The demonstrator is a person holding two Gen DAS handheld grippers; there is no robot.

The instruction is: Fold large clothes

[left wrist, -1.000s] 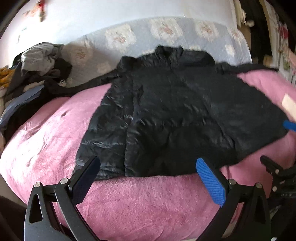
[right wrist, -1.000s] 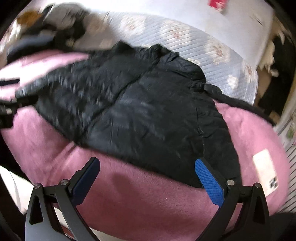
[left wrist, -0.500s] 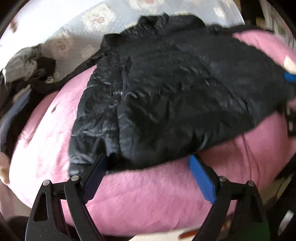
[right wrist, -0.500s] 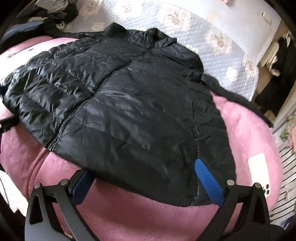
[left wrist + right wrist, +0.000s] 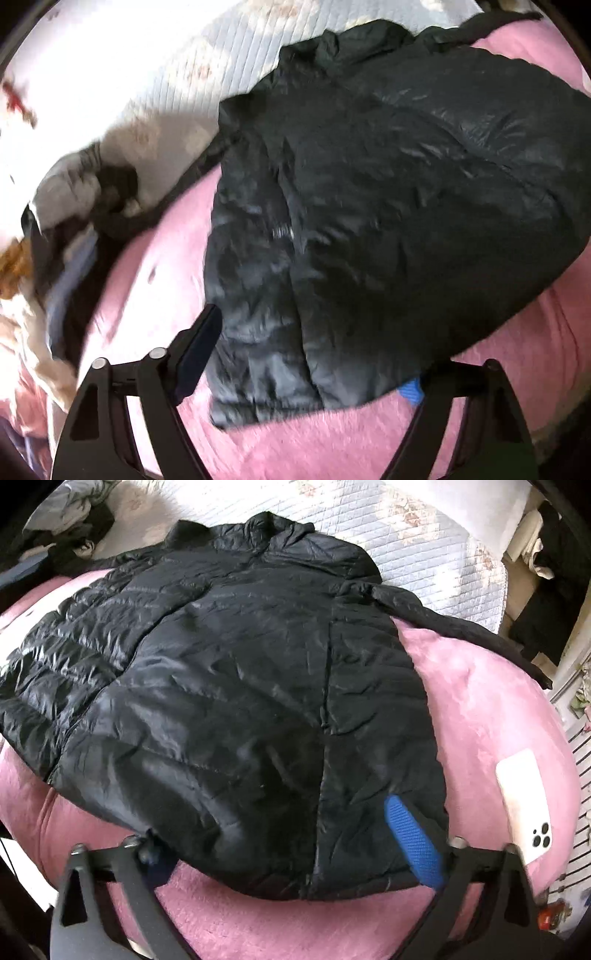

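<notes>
Jacket point(image 5: 229, 686) lies spread on pink blanket point(image 5: 487, 709). Left gripper point(image 5: 306, 365) and right gripper point(image 5: 291, 845) both closing, hem between jaws, pads not yet pressing.

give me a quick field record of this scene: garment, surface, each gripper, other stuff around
garment: black puffer jacket, spread flat, collar at the far side
surface: pink fleece blanket over a quilted bed cover
left gripper: jaws closing, hem corner between them
right gripper: jaws closing, the other end of the hem between them
phone: white, face down, beside the jacket, apart from it
clothes pile: at the far corner
</notes>
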